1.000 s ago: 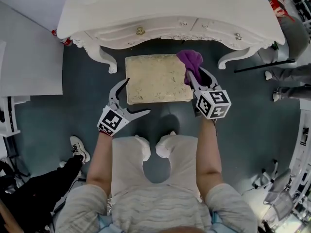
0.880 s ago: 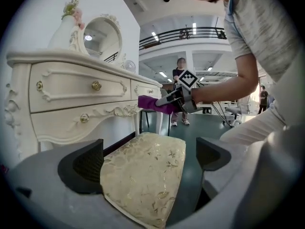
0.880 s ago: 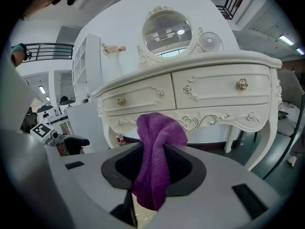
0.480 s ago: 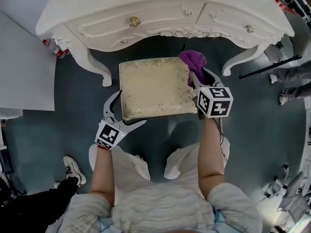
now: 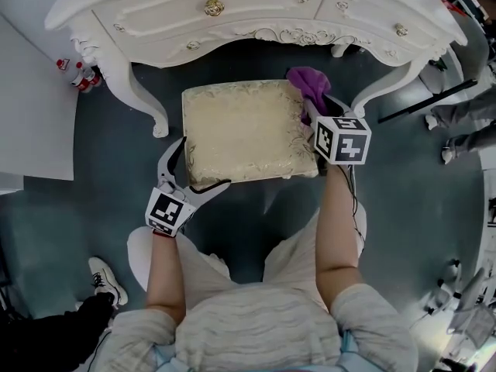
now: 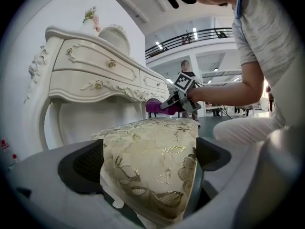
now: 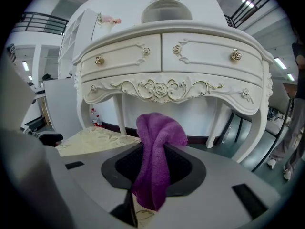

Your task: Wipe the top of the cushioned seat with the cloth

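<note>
The cushioned seat [image 5: 244, 134] is square, cream with gold leaf embroidery, and stands on the dark floor before a white dressing table. My left gripper [image 5: 205, 161] is open, and its jaws straddle the seat's near left corner [image 6: 152, 147], which fills the gap between them. My right gripper [image 5: 310, 115] is shut on a purple cloth [image 5: 310, 84] at the seat's far right corner. In the right gripper view the cloth [image 7: 157, 151] hangs bunched between the jaws, with the seat [image 7: 95, 140] to the left. The left gripper view shows the cloth [image 6: 155, 106] across the seat.
The ornate white dressing table [image 5: 256, 14] overhangs the seat's far side, with curved legs [image 5: 143, 99] on either side. Red-capped bottles [image 5: 81, 72] stand at the left near a white panel [image 5: 31, 115]. Another person's legs [image 5: 465, 130] are at the right, a shoe [image 5: 105, 277] at the lower left.
My left gripper has moved forward from the floor beside the seat to straddle its near left corner. The right gripper keeps the cloth at the far right corner.
</note>
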`<action>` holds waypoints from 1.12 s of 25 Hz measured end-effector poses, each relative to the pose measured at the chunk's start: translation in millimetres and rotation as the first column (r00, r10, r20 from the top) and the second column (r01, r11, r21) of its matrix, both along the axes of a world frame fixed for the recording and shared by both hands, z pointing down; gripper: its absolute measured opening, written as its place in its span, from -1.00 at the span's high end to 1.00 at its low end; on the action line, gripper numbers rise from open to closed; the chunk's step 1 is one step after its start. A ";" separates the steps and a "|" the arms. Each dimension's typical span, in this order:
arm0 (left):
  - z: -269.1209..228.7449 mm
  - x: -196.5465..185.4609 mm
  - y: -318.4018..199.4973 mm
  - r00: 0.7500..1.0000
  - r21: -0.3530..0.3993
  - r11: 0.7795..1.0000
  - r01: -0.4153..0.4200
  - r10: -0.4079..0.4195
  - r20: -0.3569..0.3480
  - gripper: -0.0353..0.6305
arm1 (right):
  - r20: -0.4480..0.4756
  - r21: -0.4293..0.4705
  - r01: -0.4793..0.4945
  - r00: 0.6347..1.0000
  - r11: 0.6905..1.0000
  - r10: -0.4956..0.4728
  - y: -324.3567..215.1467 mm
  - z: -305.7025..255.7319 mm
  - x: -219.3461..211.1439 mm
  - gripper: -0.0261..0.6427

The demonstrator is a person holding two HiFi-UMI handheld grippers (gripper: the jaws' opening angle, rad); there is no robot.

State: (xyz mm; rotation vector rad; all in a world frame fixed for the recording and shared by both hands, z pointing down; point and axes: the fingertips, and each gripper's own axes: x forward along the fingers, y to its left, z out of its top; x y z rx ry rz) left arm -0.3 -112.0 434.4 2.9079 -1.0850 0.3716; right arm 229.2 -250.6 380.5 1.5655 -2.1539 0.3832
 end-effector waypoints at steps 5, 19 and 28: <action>0.1 3.6 4.7 0.999 -0.009 1.000 -0.027 0.027 -0.028 -0.89 | -0.085 -0.020 -0.042 0.996 0.999 0.041 -9.5 9.7 11.0 0.58; 10.6 9.9 -3.7 0.994 0.050 0.996 -0.068 0.063 0.090 -0.89 | -0.216 -0.039 -0.076 0.974 0.996 0.066 -19.8 29.6 6.0 0.58; 10.0 9.1 -4.2 0.994 0.061 0.995 -0.082 0.078 0.077 -0.89 | -0.280 -0.051 -0.096 0.957 0.994 0.078 -20.0 30.4 0.9 0.58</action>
